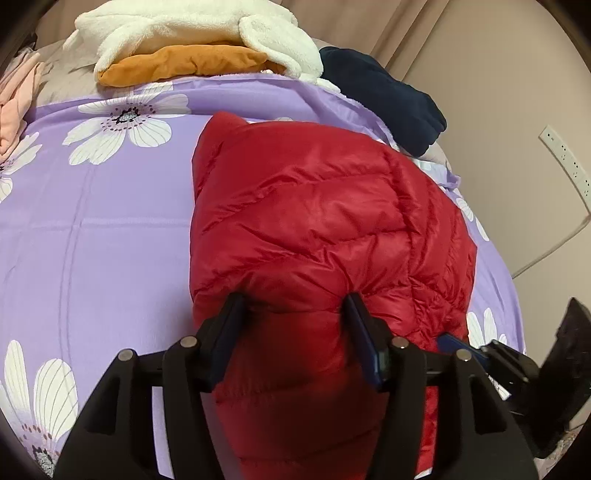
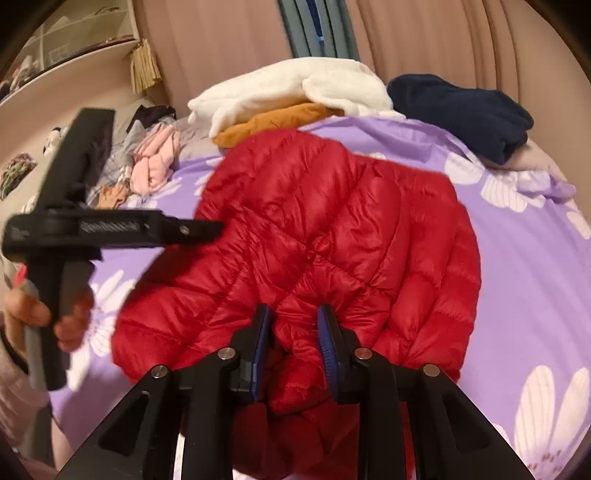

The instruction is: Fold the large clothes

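A bed [image 1: 110,229] fills the room's middle, covered by a lilac sheet [image 2: 524,258] printed with big white daisies. Behind the bed hang pinkish-beige curtains [image 2: 221,48] in long folds, parted at a narrow gap [image 2: 314,26] that shows dark blue. Left of the bed's far end stands a pale shelf unit [image 2: 74,48], a straw-coloured tassel [image 2: 146,68] hanging at its corner. Right of the bed is a plain beige wall [image 1: 498,92] carrying a white socket strip [image 1: 565,158]. The light is dim and warm.
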